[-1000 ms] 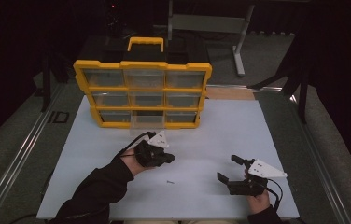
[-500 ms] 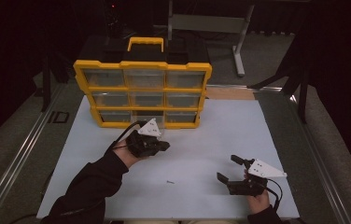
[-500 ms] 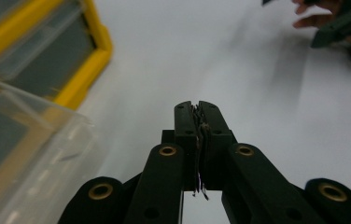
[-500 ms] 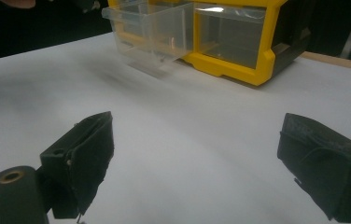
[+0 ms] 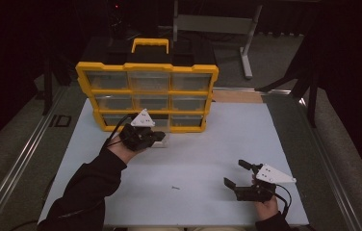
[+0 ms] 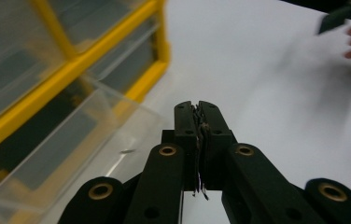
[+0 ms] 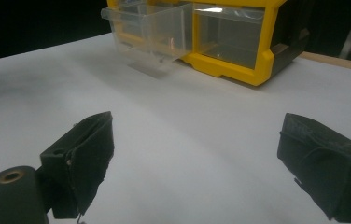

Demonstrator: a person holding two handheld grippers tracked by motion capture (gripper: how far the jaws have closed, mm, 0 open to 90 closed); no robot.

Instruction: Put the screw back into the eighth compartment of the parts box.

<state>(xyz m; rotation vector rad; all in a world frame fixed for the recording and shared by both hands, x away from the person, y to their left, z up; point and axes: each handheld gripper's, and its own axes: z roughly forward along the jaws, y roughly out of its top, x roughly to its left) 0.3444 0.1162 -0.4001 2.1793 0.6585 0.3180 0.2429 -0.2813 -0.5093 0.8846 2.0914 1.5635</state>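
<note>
Jaws on the left gripper (image 6: 198, 108) are pressed tight together, with something thin and dark pinched between them; it is too small to name. They sit just above a clear drawer (image 6: 78, 154) that is pulled out from the bottom row of the yellow organizer (image 5: 146, 94). In the high view the left gripper (image 5: 154, 138) hovers right at that open drawer, near the middle of the organizer's front.

Over on the right, the right gripper (image 5: 239, 174) has its jaws wide apart and holds nothing. It rests low over the white surface (image 5: 217, 144), on the near right side, well apart from the organizer. From its own view, the open drawer (image 7: 157, 30) sticks out toward it.

One tiny screw (image 5: 174, 187) lies on the surface, near the middle, between the two hands.

My guess is that small parts are being sorted into the drawer, and this is the drop-off step. Next, the left jaws would need to open over the drawer so the little piece falls inside, not on the surface. After that, the screw looks like the next thing to pick up.
</note>
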